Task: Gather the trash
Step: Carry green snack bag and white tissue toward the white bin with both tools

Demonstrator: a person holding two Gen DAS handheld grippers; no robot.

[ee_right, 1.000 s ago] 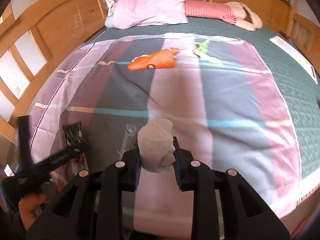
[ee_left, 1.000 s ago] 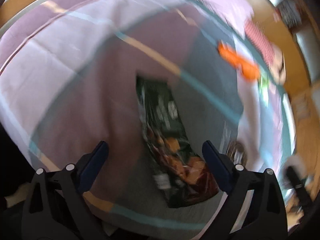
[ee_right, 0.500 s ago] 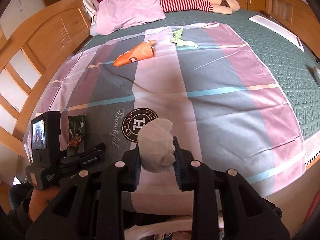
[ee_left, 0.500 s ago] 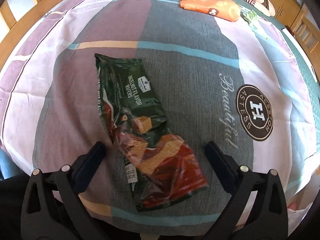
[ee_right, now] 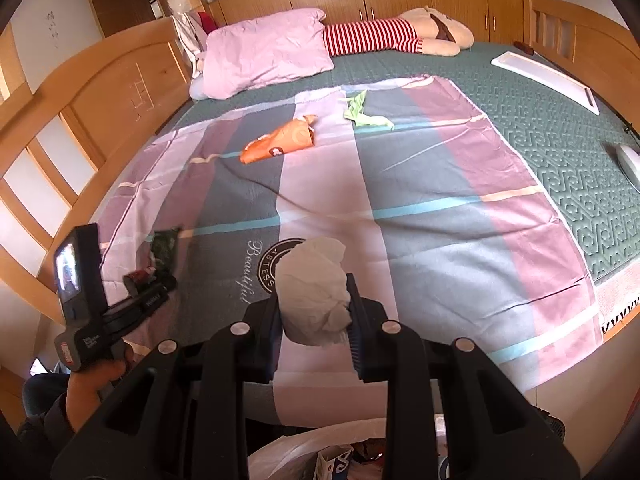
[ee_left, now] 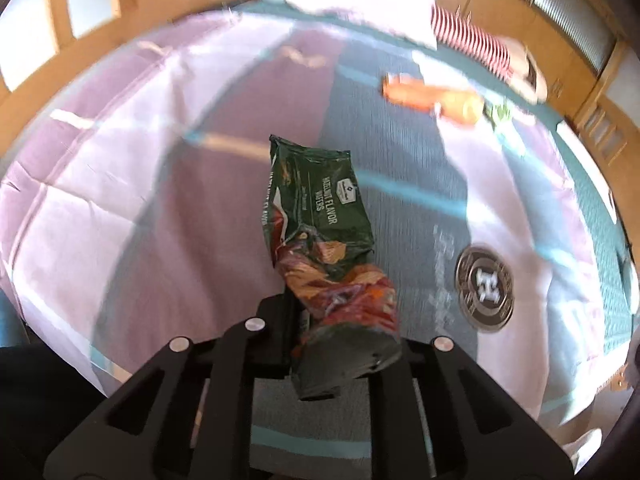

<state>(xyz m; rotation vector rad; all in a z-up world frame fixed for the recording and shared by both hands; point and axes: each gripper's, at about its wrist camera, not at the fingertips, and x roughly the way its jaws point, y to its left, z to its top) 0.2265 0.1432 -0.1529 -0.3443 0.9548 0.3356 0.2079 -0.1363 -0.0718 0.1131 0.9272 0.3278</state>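
My left gripper [ee_left: 340, 336] is shut on the near end of a dark green wafer snack bag [ee_left: 320, 216], which sticks up and away from the jaws above the bedspread. In the right wrist view the left gripper [ee_right: 154, 284] is at the bed's near left with the bag [ee_right: 162, 246] in it. My right gripper [ee_right: 314, 320] is shut on a crumpled white tissue [ee_right: 314, 286], held above a white trash bag [ee_right: 320, 452] at the bed's near edge. An orange wrapper [ee_right: 280, 142] [ee_left: 432, 98] and a green scrap [ee_right: 362, 114] lie further up the bed.
A striped purple, grey and pink bedspread [ee_right: 420, 208] covers the bed. A pink pillow [ee_right: 272, 52] and a striped plush toy [ee_right: 400, 36] lie at the head. A wooden bed frame [ee_right: 80, 96] runs along the left. A white strip [ee_right: 548, 80] lies at the right.
My left gripper has closed on the snack bag's near end and lifted it off the bedspread. My right gripper has pulled back over the trash bag, still holding the tissue.
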